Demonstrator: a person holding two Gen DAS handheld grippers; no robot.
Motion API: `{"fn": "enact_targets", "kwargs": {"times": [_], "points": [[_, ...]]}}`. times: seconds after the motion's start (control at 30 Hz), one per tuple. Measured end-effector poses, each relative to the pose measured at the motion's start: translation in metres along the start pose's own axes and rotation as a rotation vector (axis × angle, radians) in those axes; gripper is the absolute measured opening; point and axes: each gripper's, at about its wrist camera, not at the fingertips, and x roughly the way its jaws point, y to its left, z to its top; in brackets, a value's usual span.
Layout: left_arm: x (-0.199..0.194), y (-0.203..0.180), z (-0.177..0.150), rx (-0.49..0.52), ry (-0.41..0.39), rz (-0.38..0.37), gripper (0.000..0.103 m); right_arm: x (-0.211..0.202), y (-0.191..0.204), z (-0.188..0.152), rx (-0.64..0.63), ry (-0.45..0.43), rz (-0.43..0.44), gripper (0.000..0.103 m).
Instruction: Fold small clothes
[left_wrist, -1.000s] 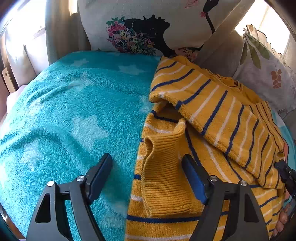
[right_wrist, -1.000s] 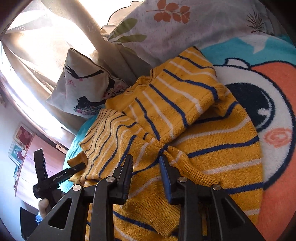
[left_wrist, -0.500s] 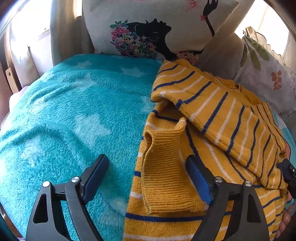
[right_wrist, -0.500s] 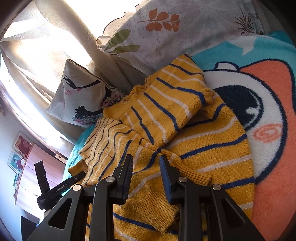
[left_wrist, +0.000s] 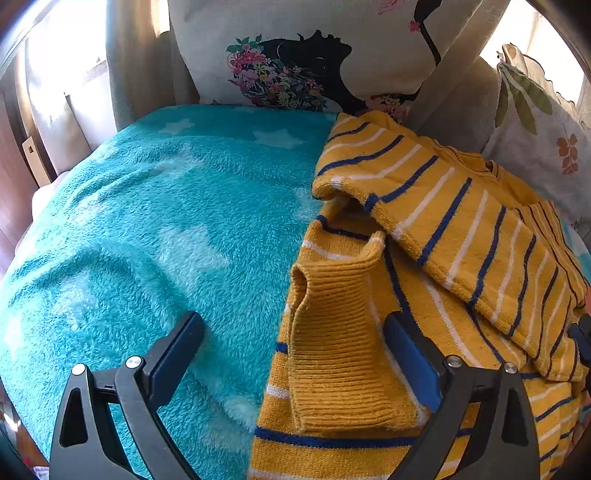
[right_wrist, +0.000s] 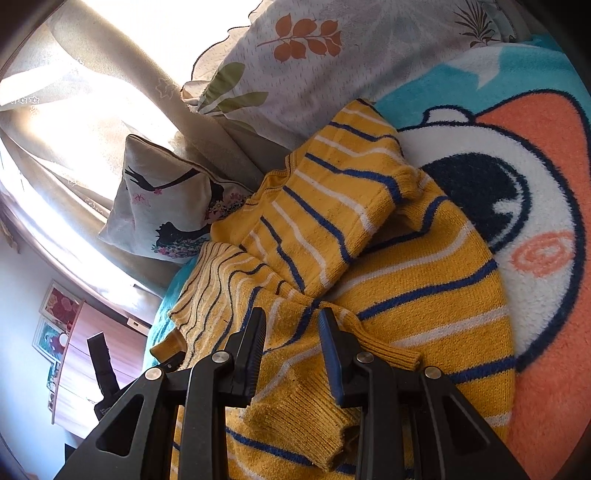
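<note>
Spreading wide, the left gripper has just released the yellow sweater, cuff loose between its jaws; the right gripper pinches a sweater fold ahead.

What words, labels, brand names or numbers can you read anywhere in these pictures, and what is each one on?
No text can be read in either view.
Striped sweater: no tag or label shows.
Silhouette pillow and leaf pillow: pictures only, no words.
Blanket: stars and a cartoon figure, no lettering.
Framed wall pictures: too small and blurred to tell if they hold any text.
</note>
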Motion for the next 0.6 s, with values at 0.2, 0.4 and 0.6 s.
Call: {"fn": "enact_targets", "kwargs": {"times": [0.2, 0.4, 0.6], "points": [[-0.0018, -0.0022, -0.0005, 0.010, -0.008, 0.021, 0.098, 0.0014, -0.0012, 0.0013, 0.008, -0.002, 0.000, 0.031], [-0.0030, -0.0047, -0.0006, 0.021, -0.014, 0.042, 0.099, 0.0020, -0.0036, 0.0028, 0.018, -0.005, 0.002, 0.031], [-0.0027, -0.0038, -0.0003, 0.016, -0.011, 0.036, 0.100, 0.0026, -0.0042, 0.0036, 0.021, -0.006, 0.001, 0.031]]}}
